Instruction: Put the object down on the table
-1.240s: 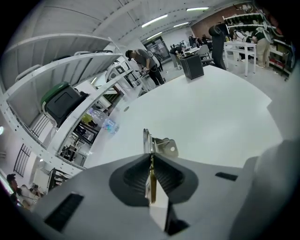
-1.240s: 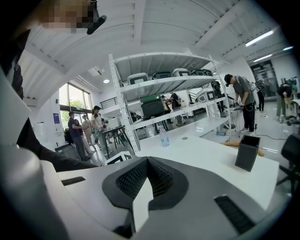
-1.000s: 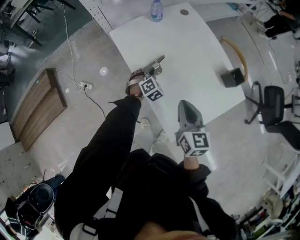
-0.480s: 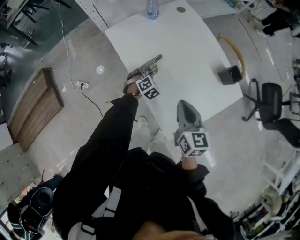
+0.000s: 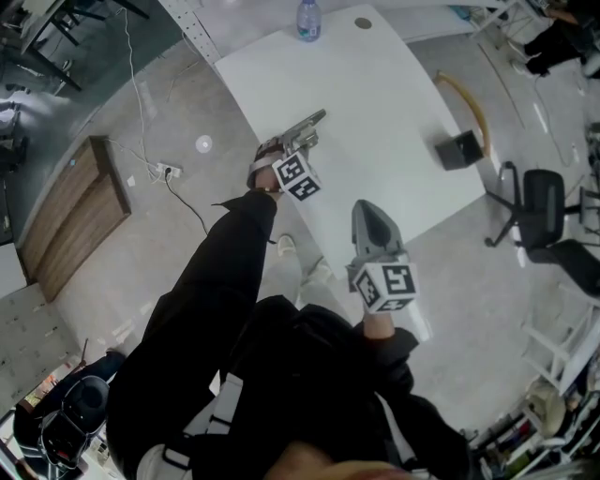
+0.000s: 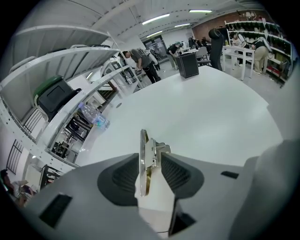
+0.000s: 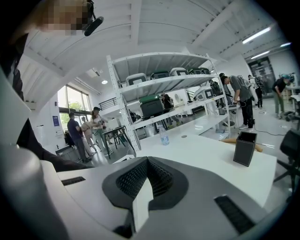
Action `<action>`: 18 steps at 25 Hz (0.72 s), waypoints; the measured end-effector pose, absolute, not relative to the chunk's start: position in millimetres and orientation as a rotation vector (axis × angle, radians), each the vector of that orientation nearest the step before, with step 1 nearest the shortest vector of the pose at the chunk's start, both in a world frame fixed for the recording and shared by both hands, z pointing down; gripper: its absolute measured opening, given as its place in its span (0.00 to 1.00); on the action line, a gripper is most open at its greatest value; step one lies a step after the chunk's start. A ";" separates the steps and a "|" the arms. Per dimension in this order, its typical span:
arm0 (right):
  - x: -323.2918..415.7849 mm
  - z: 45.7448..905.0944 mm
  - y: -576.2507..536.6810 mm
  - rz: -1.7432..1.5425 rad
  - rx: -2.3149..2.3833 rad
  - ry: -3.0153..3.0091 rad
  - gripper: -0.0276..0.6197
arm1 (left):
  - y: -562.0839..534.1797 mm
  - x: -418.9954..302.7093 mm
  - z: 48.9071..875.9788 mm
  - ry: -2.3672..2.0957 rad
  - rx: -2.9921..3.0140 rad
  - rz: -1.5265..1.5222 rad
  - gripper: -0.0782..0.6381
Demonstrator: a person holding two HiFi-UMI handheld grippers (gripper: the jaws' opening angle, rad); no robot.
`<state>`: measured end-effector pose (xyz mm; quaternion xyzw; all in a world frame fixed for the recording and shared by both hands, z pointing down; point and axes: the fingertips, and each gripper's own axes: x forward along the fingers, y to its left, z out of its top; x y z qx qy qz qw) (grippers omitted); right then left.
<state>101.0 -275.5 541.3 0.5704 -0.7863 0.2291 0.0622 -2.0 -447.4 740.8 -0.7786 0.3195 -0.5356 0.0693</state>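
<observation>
A thin, shiny metal piece [image 6: 146, 161] stands on edge on the white table [image 5: 375, 103], near its left edge, and shows as a silvery strip [image 5: 314, 122] in the head view. My left gripper [image 6: 151, 158] [image 5: 300, 139] points down at it. Its jaws have just been opening and stand open, with the piece still between the ribbed pads [image 6: 176, 173]. My right gripper [image 7: 146, 164] [image 5: 372, 217] hovers near the table's front edge, shut, with nothing in it.
A water bottle [image 5: 308, 21] [image 7: 163, 136] stands at the table's far end. A black box [image 5: 461, 150] [image 7: 244, 148] sits near the right edge, beside a curved wooden piece [image 5: 472, 103]. An office chair [image 5: 548, 211] stands to the right. Shelves [image 6: 70, 89] and people lie beyond.
Both grippers stay where they were on the table. The metal piece stays between the left jaws. Only the head camera has shifted slightly.
</observation>
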 end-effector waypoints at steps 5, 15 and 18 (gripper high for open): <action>100.6 534.0 -266.6 0.669 1.716 -2.394 0.03 | -442.4 -2.5 719.2 0.993 -2.319 -1.581 0.29; 103.3 505.8 -246.5 0.599 1.714 -2.463 0.03 | -426.0 -3.8 674.9 1.125 -2.388 -1.500 0.29; 105.5 500.3 -240.5 0.592 1.729 -2.465 0.03 | -417.0 -2.0 654.5 1.165 -2.428 -1.445 0.29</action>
